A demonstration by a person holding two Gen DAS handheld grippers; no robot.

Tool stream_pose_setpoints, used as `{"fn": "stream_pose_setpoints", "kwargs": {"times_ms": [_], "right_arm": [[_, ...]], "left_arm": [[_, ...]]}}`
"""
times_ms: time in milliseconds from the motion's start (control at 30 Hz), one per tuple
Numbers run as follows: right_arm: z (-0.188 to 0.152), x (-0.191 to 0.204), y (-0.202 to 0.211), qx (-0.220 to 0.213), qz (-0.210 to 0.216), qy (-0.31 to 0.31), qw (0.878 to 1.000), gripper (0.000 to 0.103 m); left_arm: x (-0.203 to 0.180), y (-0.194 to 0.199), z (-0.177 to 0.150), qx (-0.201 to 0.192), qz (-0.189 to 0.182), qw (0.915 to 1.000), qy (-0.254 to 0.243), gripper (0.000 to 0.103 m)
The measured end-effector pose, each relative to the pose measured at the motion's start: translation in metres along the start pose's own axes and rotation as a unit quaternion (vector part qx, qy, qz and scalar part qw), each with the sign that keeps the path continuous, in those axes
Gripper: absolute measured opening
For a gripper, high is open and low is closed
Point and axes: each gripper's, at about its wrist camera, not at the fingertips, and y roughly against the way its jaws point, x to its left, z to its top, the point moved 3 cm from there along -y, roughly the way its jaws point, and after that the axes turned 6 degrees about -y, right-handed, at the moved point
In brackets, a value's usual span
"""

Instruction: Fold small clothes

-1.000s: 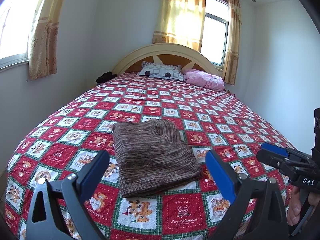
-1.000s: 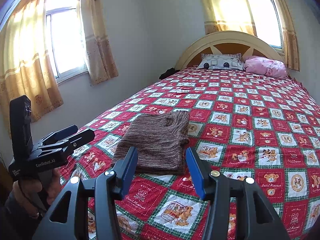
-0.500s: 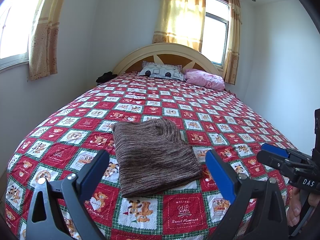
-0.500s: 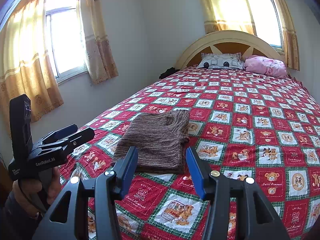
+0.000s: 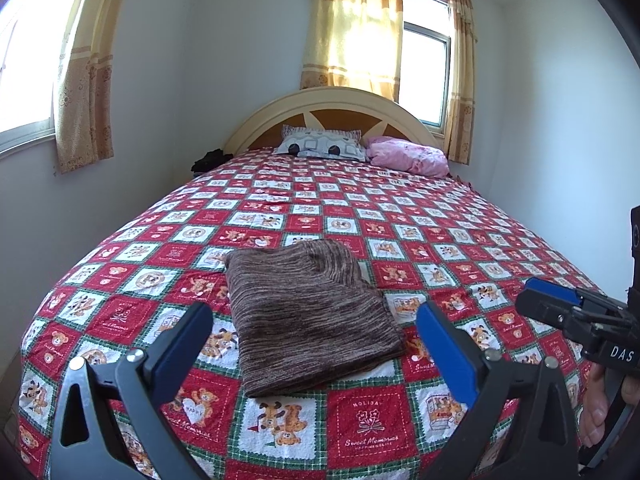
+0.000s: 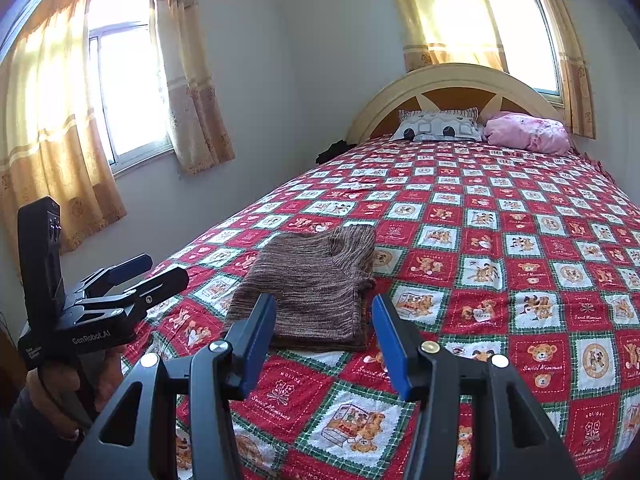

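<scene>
A brown striped knit garment [image 5: 308, 312] lies folded into a neat rectangle on the red patchwork bedspread [image 5: 360, 216]; the right wrist view shows the same garment [image 6: 312, 292]. My left gripper [image 5: 312, 340] hovers open above the bed's near end, its blue pads wide apart with the fold seen between them, not touching it. My right gripper [image 6: 324, 340] is open too, empty, held just short of the garment's near edge. Each gripper appears in the other's view: the right gripper [image 5: 560, 312] at the right edge, the left gripper [image 6: 132, 276] at the left, both held by a person's hand.
Two pillows, a grey patterned pillow [image 5: 320, 146] and a pink pillow [image 5: 408, 156], lie at the curved headboard [image 5: 332, 100]. A dark bundle [image 5: 210, 160] sits at the bed's far left corner. Curtained windows stand on the left and back walls.
</scene>
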Motion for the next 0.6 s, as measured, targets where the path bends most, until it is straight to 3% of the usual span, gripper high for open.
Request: {"fn": "stream_pose_setpoints", "kwargs": {"times_ms": [600], "right_arm": [[-0.003,0.001,0.000,-0.002,0.004,0.001,1.000,0.052]], "left_arm": [[0.000,0.011,0.009,-0.027,0.019,0.9994,-0.013,0.103]]}}
